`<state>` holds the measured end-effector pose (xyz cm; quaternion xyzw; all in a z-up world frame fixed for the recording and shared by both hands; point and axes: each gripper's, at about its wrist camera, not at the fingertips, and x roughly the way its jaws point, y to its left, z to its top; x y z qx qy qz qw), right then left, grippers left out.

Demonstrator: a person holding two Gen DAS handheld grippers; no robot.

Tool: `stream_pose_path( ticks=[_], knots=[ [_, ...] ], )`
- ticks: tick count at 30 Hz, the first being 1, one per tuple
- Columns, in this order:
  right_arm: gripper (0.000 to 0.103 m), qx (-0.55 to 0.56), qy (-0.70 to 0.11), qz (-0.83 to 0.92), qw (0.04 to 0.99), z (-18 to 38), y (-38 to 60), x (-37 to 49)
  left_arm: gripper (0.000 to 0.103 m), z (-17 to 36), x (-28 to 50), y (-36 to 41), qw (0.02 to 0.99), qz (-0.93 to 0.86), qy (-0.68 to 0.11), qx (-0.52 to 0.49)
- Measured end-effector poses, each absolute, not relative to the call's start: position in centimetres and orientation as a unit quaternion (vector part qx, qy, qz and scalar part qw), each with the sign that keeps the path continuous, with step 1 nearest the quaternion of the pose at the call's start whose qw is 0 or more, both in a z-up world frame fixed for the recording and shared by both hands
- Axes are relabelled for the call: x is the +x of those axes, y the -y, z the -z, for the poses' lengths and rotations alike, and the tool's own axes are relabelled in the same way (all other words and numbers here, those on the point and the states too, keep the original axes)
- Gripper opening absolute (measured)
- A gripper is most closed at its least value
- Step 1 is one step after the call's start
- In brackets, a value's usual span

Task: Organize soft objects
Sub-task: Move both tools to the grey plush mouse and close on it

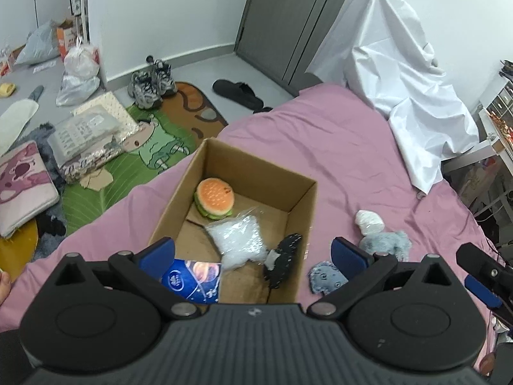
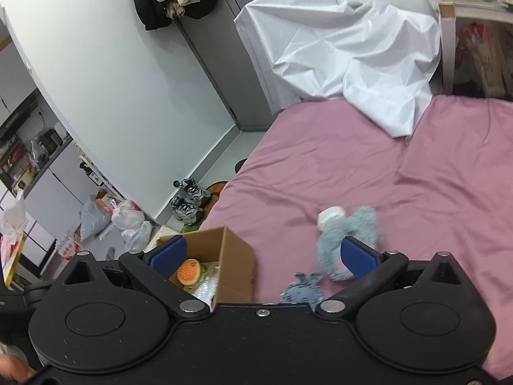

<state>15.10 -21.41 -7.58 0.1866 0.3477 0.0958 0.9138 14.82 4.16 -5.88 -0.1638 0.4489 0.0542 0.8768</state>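
The left gripper (image 1: 253, 255) hovered wide open and empty over the cardboard box (image 1: 301, 199). The right gripper (image 2: 264, 255), also spread and empty, hung above the pink bed (image 2: 416, 176) near a grey plush (image 2: 352, 231).

Pink bed (image 2: 368, 166), white wall (image 2: 121, 73), grey door (image 1: 288, 22)

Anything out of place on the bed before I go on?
Three soft things lie outside the cardboard box on the pink sheet: a grey furry toy, a white bundle touching it, and a small blue-grey toy by the box. Nothing looks spilled or damaged.
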Motion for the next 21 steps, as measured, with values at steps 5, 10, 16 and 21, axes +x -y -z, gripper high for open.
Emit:
stream_pose_path(
  ticks=[5,10,16,21],
  knots=[
    [0.103,0.175,-0.346,-0.094,0.917,7.1,23.4,14.7,0.103,4.9,14.6,-2.4,0.887,-0.036,-0.437,-0.146],
    [0.103,0.164,-0.359,-0.103,0.913,7.2,24.4,14.8,0.103,4.7,14.6,-0.9,0.885,-0.024,-0.442,-0.144],
    [0.103,0.164,-0.369,-0.102,0.909,7.2,25.9,14.8,0.103,4.8,14.6,1.1,0.884,-0.022,-0.449,-0.129],
    [0.103,0.190,-0.370,-0.096,0.904,7.7,27.8,15.4,0.103,4.9,15.0,2.7,0.881,-0.017,-0.455,-0.124]
  ],
)
